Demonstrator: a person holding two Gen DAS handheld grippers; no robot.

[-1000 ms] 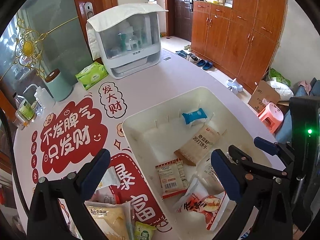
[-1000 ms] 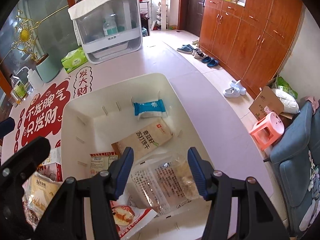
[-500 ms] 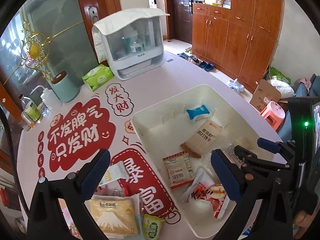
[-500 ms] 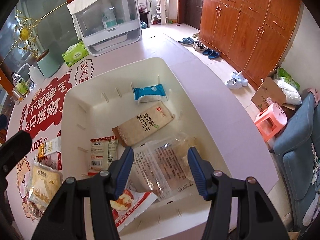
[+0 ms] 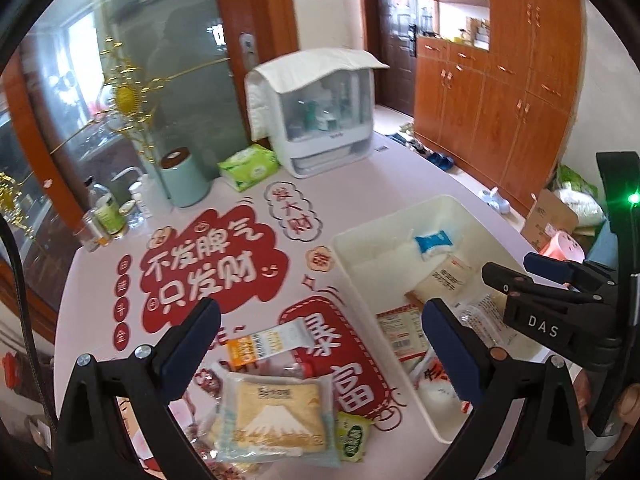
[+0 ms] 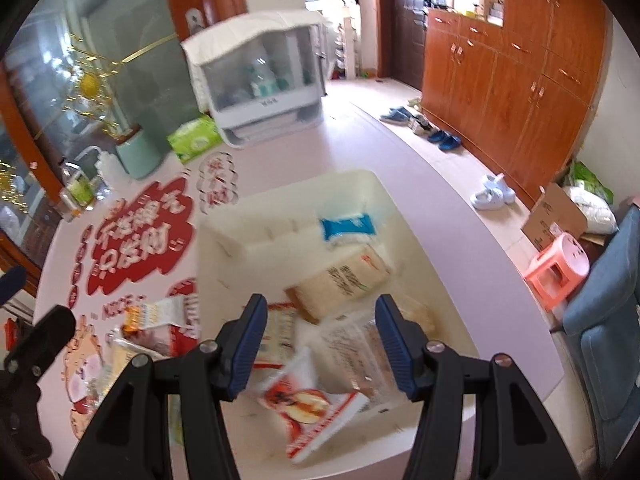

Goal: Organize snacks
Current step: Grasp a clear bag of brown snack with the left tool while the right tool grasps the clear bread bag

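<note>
Both sets of tongs hang wide and empty, the left gripper [image 5: 320,356] over the loose snack packets [image 5: 276,412] on the table and the right gripper [image 6: 318,344] over the half-filled white bin [image 6: 280,196], where overlapping slippery wrappers could cause a two-packet pinch or a dropped one.

Rm: wood-veneer cabinet wall [image 5: 508,92] at right, dark door [image 5: 394,36] beyond. Pale tiled floor [image 6: 404,148] w/ shoes [image 6: 442,140] along cabinets. Pink plastic stool [image 6: 558,266], cardboard box [image 6: 554,216], blue sofa [image 6: 608,340] nr right edge. Glass partition [image 5: 120,92] at left, daylit.
</note>
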